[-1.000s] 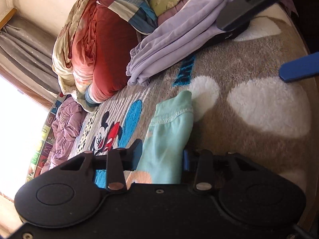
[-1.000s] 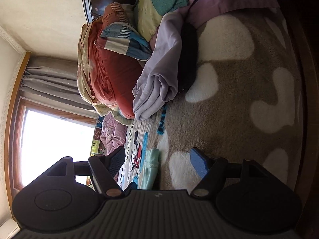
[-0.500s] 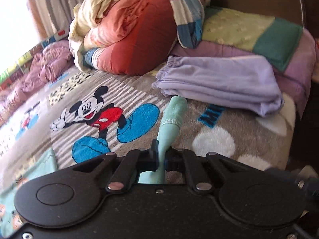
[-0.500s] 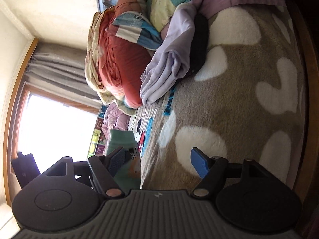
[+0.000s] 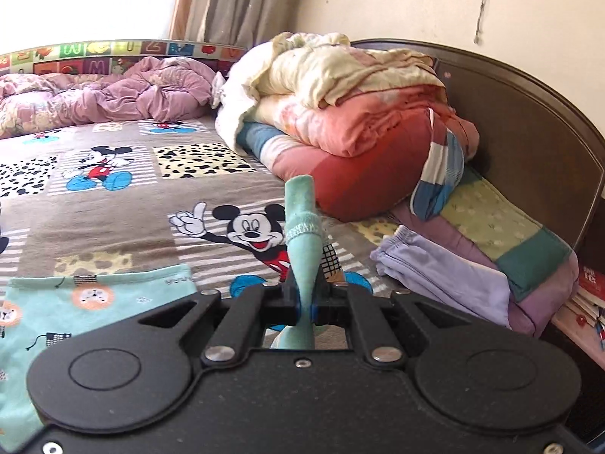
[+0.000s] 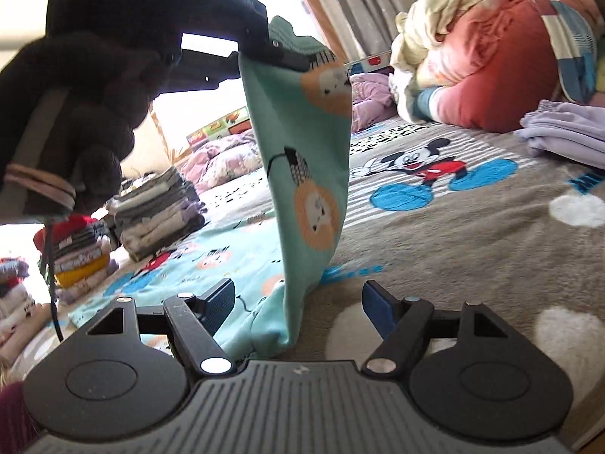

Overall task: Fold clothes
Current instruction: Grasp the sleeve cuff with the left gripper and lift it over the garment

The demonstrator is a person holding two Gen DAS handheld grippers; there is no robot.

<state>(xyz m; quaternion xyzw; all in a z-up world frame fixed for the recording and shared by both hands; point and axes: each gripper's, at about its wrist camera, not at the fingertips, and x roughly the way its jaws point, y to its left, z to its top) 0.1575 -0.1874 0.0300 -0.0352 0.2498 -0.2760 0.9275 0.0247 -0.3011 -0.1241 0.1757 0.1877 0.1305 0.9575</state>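
Note:
A mint-green child's garment with lion prints (image 6: 314,159) lies partly on the bed. My left gripper (image 5: 304,304) is shut on its sleeve cuff (image 5: 302,223), which sticks up past the jaws. In the right wrist view the left gripper (image 6: 280,55) holds the sleeve lifted, so it hangs down to the blanket. The rest of the garment (image 5: 87,302) lies flat at the left. My right gripper (image 6: 298,302) is open and empty, low over the blanket, with the hanging sleeve between its fingers.
A folded lilac garment (image 5: 446,276) lies by the pillows near the dark headboard (image 5: 529,132). A rolled red and cream quilt (image 5: 359,121) sits behind it. Stacks of folded clothes (image 6: 155,212) stand at the left. A crumpled pink duvet (image 5: 106,90) lies at the far side.
My left gripper closed on the green sleeve and lifted it off the blanket while both cameras rotated upright. My right gripper stayed open and came close beside the hanging sleeve.

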